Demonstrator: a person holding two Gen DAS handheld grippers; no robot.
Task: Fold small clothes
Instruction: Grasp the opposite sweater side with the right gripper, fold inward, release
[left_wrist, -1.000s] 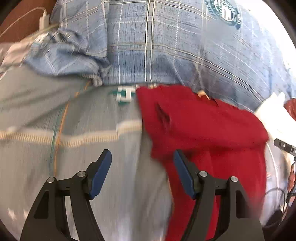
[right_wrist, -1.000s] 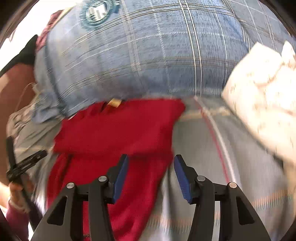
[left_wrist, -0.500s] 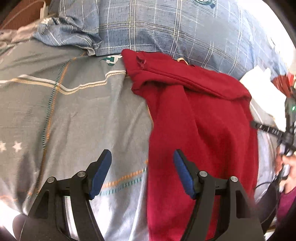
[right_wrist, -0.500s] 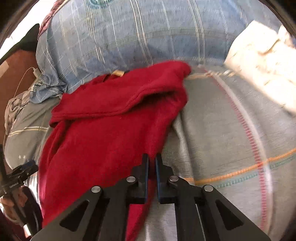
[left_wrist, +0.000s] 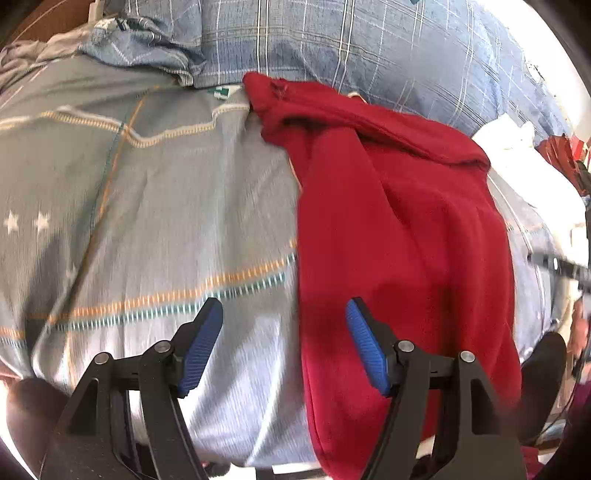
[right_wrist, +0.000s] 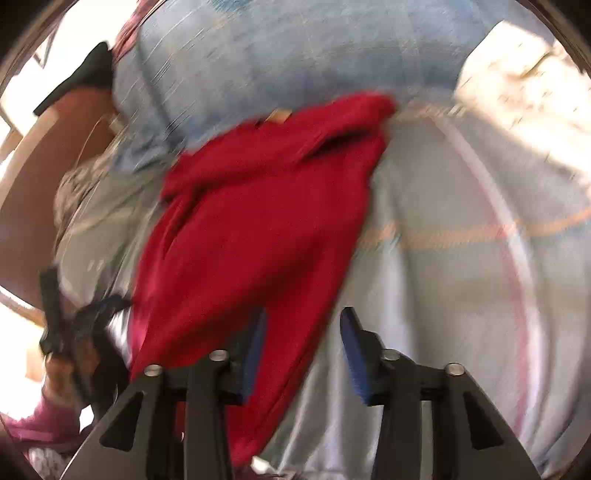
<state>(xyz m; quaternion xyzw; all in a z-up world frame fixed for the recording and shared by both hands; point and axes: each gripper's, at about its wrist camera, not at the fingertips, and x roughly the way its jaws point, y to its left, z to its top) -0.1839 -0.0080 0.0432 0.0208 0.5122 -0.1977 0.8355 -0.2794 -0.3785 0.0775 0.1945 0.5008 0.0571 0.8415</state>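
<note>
A red garment lay lengthwise on a grey sheet, its folded-over top end against a blue plaid pillow and its lower end running down toward the near edge of the bed. In the left wrist view the left gripper hung over the garment's left edge with its jaws well apart: one blue pad stood over bare sheet, the other over the red cloth, and neither pressed on anything. The sheet showed orange and teal stitched stripes and two small white stars at the left. In the blurred right wrist view the right gripper hovered at the garment's right edge with its jaws opening; the red hem passed in front of the left pad and reached into the gap, but the pads did not clamp it. A cream cloth lay at the upper right of that view, beside the pillow. At the lower left of the same view a hand in a pink sleeve held the other gripper's dark frame.
</note>
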